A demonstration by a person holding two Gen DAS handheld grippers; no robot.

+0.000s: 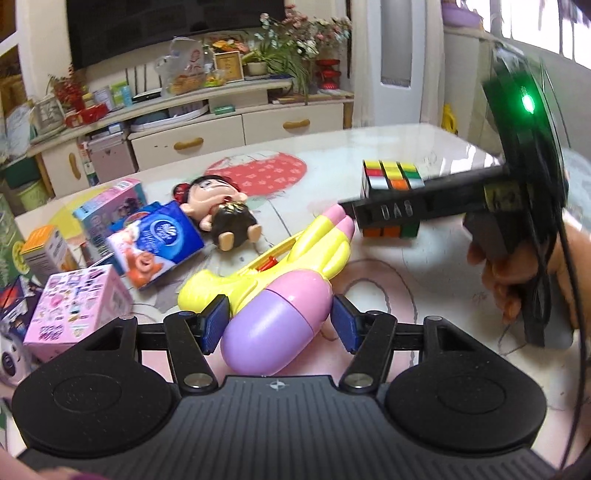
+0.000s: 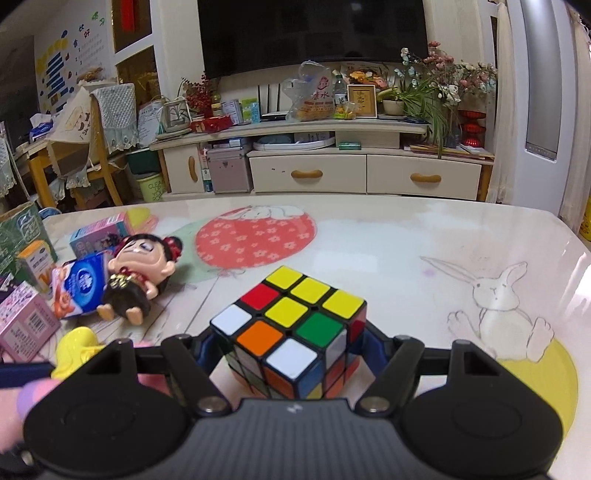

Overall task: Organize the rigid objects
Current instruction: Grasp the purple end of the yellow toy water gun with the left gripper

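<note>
Toy water gun [image 1: 273, 295] between left gripper [image 1: 279, 321] pads

dark tv [image 2: 314, 33] above cluttered cabinet [image 2: 310, 173] (potted flowers [image 2: 439, 88] at right)

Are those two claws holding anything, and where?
Left gripper clamps the toy gun around its purple-pink tank. Right gripper clamps the cube by opposite sides.

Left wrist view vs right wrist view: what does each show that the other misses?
Only left wrist: the right gripper seen from outside, gripping the multicoloured puzzle cube; the whole yellow-pink-purple plastic water gun between the left gripper pads.
Only right wrist: rabbit drawing on the tablecloth.
Both: cube, black-haired plastic doll, blue tissue pack.
</note>
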